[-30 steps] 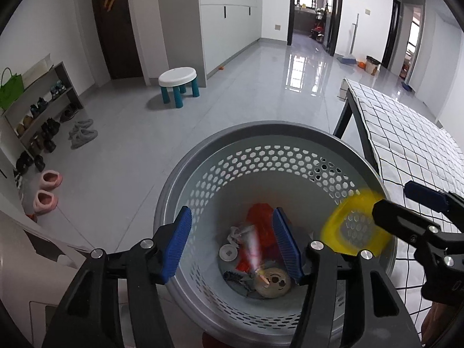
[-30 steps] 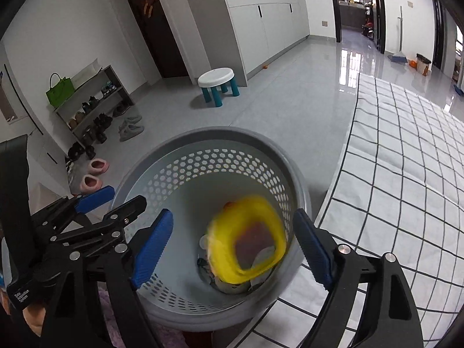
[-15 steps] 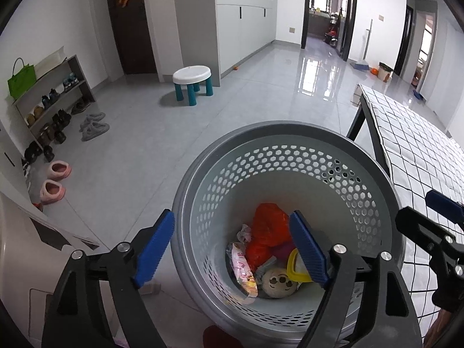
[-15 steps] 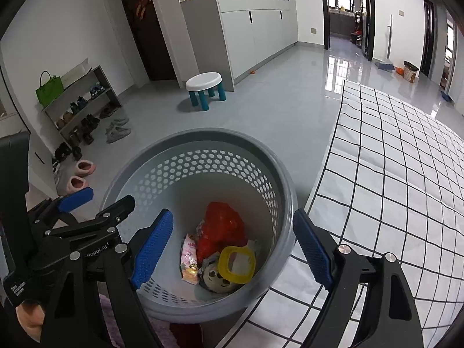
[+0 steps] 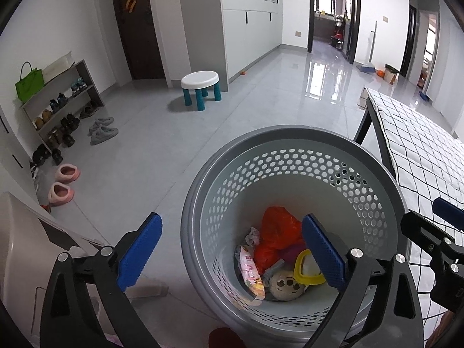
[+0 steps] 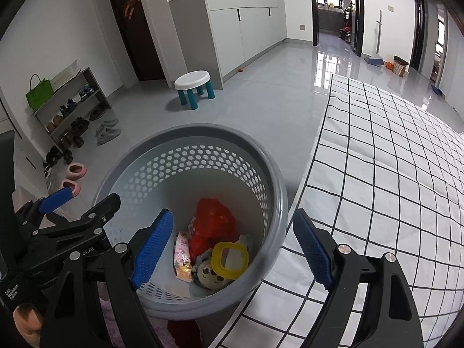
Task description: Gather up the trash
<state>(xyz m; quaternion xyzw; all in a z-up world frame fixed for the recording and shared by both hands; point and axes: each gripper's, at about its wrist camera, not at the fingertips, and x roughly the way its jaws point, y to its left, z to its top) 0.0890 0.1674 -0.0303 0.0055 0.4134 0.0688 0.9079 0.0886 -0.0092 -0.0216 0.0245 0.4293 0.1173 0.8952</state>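
A grey perforated basket [image 5: 290,136] stands on the floor beside the bed; it also shows in the right wrist view [image 6: 200,130]. In it lie a yellow ring-shaped lid [image 5: 307,269] [image 6: 229,259], a red plastic bag [image 5: 275,232] [image 6: 214,223], a pink snack wrapper [image 5: 250,272] [image 6: 182,258] and a round face toy [image 5: 285,285] [image 6: 208,274]. My left gripper [image 5: 232,255] is open and empty above the basket's near left rim. My right gripper [image 6: 232,249] is open and empty above the near right rim.
A bed with a white black-checked cover [image 6: 391,174] lies right of the basket. A white stool with teal legs [image 5: 200,87] stands on the tiled floor. A shoe rack [image 5: 58,107], slippers [image 5: 63,182] and grey cabinets [image 5: 246,26] line the left and back.
The yellow lid fell from my right gripper into the basket and lies still among the trash. Both grippers have pulled back and up a little, jaws open.
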